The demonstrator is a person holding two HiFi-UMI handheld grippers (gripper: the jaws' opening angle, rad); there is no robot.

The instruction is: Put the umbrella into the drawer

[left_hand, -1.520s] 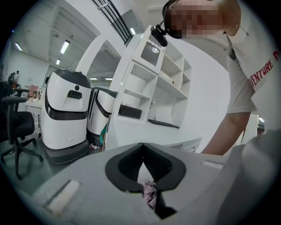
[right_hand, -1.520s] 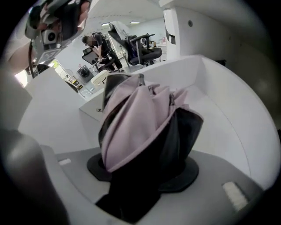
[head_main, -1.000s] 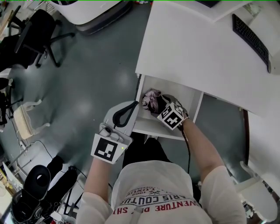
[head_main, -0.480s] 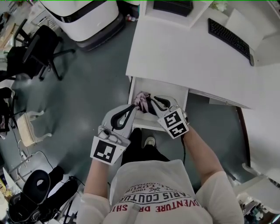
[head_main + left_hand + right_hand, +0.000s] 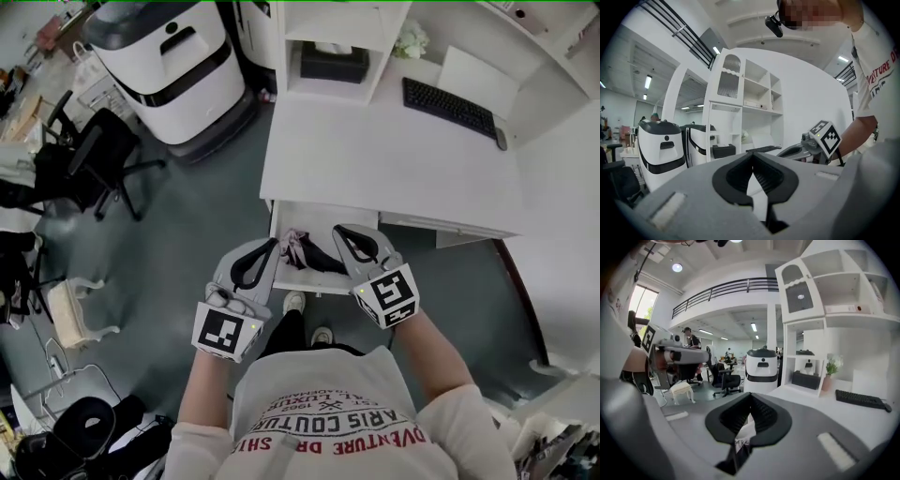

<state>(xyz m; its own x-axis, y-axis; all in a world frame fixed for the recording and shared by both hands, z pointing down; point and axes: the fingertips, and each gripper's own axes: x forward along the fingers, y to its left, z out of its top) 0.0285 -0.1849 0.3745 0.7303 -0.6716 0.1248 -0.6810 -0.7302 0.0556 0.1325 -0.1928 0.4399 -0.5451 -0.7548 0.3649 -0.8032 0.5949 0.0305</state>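
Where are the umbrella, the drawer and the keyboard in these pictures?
umbrella (image 5: 300, 249), head view, its pale folded canopy.
drawer (image 5: 323, 218), head view, bare white floor at its back.
keyboard (image 5: 452, 111), head view, middle of its keys.

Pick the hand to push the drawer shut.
Probably right: right gripper hangs over the open drawer beside the umbrella; left gripper sits at its left edge. Both shut, empty.

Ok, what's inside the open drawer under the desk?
A folded umbrella lies in the drawer. The left gripper and right gripper cover its two sides, so anything there is hidden.
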